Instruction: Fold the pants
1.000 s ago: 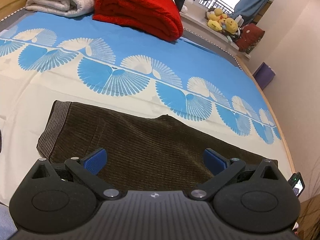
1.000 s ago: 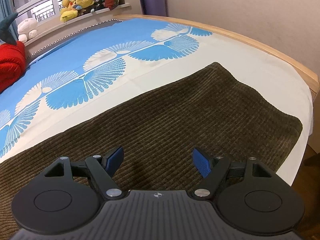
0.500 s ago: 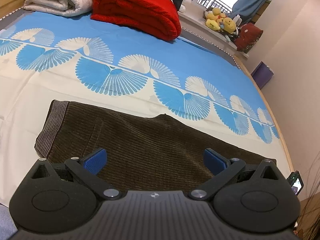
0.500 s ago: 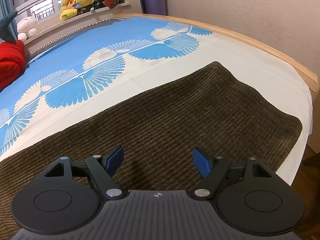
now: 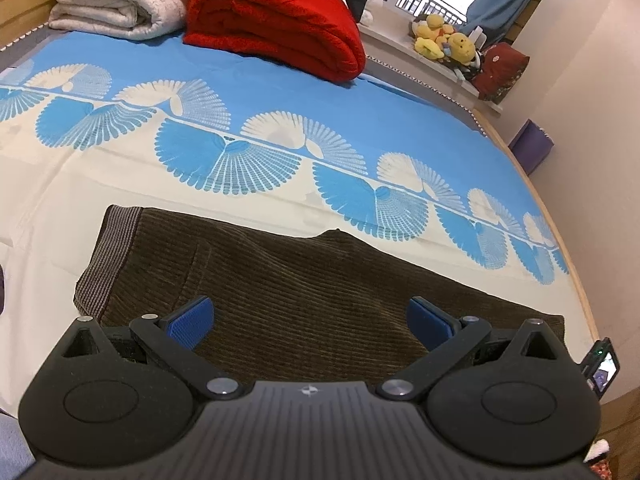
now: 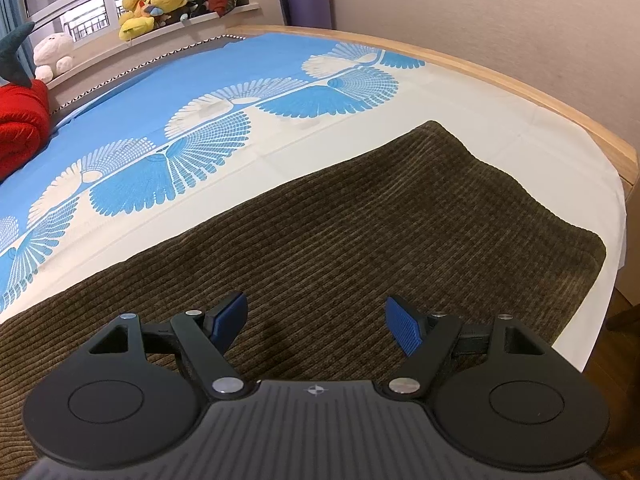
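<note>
Bed [image 5: 80,184] with blue fan-print sheet, blankets stacked at far end. Brown corduroy pants [image 5: 304,292] lying lengthwise along near edge: waistband at left, hems [image 6: 560,248] at right, legs seemingly laid one atop other. Crosswise folds judged outstanding. Left claw [image 5: 310,318] spread wide, empty, above pants. Right claw [image 6: 316,320] likewise agape, gripping nothing.

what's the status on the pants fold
Left gripper and right gripper open, empty. Brown pants flat on bed. Nothing in the way.
</note>
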{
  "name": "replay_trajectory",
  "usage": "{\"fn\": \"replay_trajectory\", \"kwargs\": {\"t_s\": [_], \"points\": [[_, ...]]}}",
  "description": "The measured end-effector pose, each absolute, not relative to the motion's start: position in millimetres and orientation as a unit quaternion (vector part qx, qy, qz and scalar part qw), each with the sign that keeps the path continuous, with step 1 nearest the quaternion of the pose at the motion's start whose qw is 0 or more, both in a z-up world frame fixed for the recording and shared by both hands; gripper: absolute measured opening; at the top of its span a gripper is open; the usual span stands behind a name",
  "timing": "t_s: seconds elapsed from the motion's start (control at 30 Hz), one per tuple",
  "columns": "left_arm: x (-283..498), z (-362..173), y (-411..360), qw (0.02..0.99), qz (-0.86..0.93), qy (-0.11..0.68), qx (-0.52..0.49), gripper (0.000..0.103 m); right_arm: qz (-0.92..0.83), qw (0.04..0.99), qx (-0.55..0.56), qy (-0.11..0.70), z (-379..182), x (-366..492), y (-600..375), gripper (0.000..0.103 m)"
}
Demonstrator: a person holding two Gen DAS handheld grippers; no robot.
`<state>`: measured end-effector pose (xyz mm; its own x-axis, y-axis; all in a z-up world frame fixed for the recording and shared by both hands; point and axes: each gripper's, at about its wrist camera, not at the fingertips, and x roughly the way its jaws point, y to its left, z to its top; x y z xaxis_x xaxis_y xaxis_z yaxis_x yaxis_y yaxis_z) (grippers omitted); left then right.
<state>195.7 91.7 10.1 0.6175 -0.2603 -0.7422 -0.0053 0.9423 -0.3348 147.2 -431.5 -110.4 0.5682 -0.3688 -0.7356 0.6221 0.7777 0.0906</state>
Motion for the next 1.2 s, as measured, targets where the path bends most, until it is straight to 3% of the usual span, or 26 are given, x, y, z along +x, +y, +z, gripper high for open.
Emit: {"fn": "replay_trajectory", "kwargs": {"t_s": [0.5,0.7,0.87,1.2], "points": [[230,-68,117,0.867,0.006,0.487,-0.102,0.103,-0.285,0.872,0.192,0.350,-108,142,-440,0.078],[241,-92,148,0.868,0.038,0.480,-0.120,0.103,-0.278,0.878,0.202,0.334,-104,142,-442,0.078],[244,-99,154,0.878,0.057,0.469,-0.078,0.103,-0.269,0.883,0.206,0.326,-101,143,-443,0.078],[261,-110,167,0.887,0.087,0.450,-0.057,0.103,-0.313,0.886,0.232,0.252,-78,149,-486,0.078]]}}
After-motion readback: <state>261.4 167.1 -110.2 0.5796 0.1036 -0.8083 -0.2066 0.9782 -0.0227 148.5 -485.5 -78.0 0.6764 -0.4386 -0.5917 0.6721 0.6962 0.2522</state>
